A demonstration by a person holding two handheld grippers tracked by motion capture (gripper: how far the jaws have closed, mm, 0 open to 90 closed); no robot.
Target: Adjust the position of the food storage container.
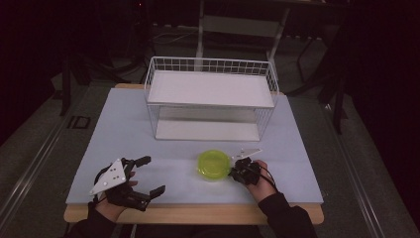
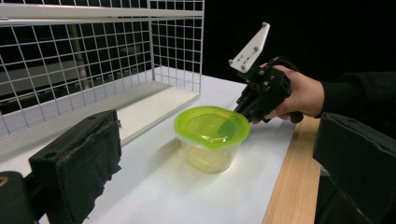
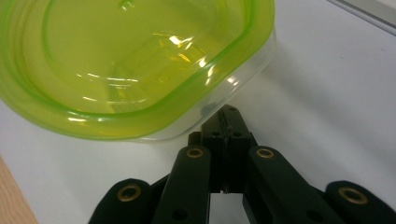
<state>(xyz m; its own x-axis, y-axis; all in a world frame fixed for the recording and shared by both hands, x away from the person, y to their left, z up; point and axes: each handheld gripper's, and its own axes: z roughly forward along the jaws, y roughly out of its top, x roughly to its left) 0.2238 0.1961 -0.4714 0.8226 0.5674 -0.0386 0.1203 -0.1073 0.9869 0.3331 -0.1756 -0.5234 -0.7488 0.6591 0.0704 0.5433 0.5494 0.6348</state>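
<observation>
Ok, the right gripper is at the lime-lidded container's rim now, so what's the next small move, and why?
Probably lift it slightly to test the hold. The right gripper looks shut on the edge of the container, just under the lime lid, a thin pinch that might slip. The left gripper is open and apart, and the wire rack stands behind.

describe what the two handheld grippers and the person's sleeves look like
Both grippers are black two-jaw tools. The left gripper has blocky jaws faced with dark padding, a grey three-cornered plate with small holes on top, and a thin black cable. The right gripper carries a similar pale plate; its linkage arms show brass-coloured rivets, and black cable loops beside it. The person wears dark sleeves.
</observation>
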